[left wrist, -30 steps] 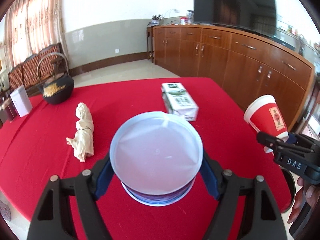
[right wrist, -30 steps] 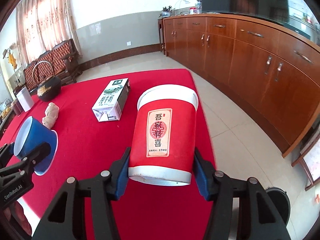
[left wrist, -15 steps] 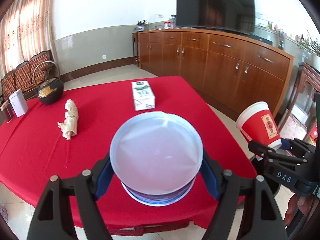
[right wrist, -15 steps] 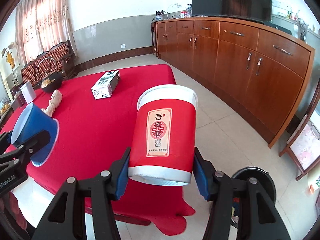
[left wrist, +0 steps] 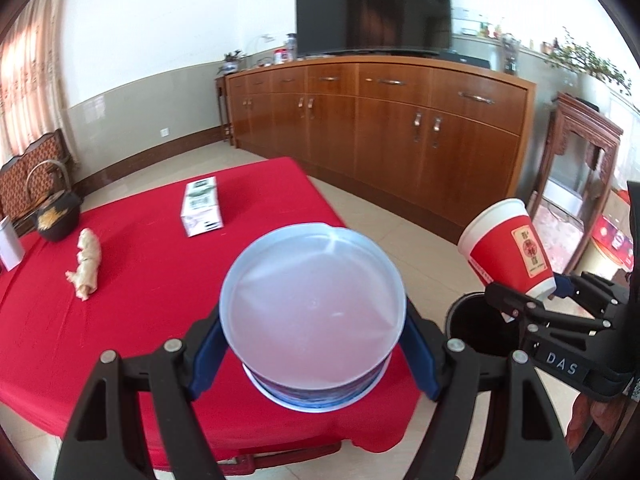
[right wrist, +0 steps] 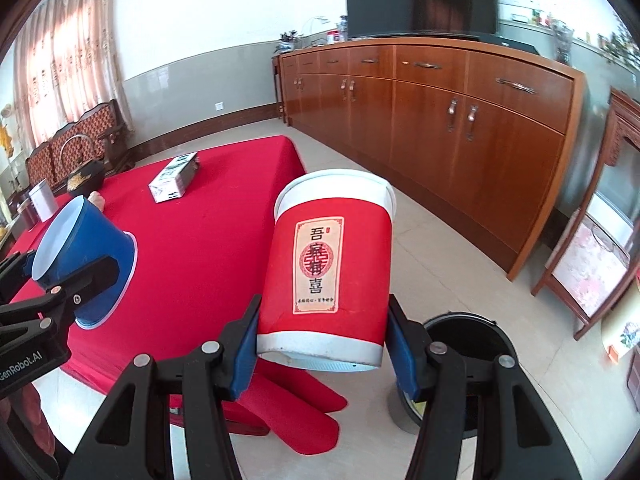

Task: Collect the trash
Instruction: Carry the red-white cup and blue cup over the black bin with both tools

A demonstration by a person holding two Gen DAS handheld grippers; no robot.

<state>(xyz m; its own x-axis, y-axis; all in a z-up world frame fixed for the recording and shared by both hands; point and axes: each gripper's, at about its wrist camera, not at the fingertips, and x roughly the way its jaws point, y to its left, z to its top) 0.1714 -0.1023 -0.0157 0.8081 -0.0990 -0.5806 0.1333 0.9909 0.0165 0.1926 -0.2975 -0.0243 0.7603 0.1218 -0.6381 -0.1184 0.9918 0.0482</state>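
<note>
My left gripper [left wrist: 312, 354] is shut on a blue paper cup [left wrist: 312, 316] with a white inside, held above the near edge of the red table [left wrist: 168, 264]. The blue cup also shows in the right wrist view [right wrist: 86, 264]. My right gripper [right wrist: 322, 354] is shut on a red paper cup [right wrist: 328, 272] with a label, held tilted above the floor beside the table. A black round trash bin [right wrist: 468, 340] stands on the floor just right of and below the red cup; it also shows in the left wrist view [left wrist: 480, 328].
On the table lie a milk carton [left wrist: 202, 206], a crumpled beige wrapper [left wrist: 86, 264], a black kettle [left wrist: 56, 216] and a white tin [left wrist: 9, 248]. A long wooden cabinet [right wrist: 440, 120] with a TV runs along the wall. A wooden stand [right wrist: 592, 240] is at right.
Both grippers have drawn back and swung right, away from the table, each still holding its cup. The trash bin has come more fully into view beneath the red cup.
</note>
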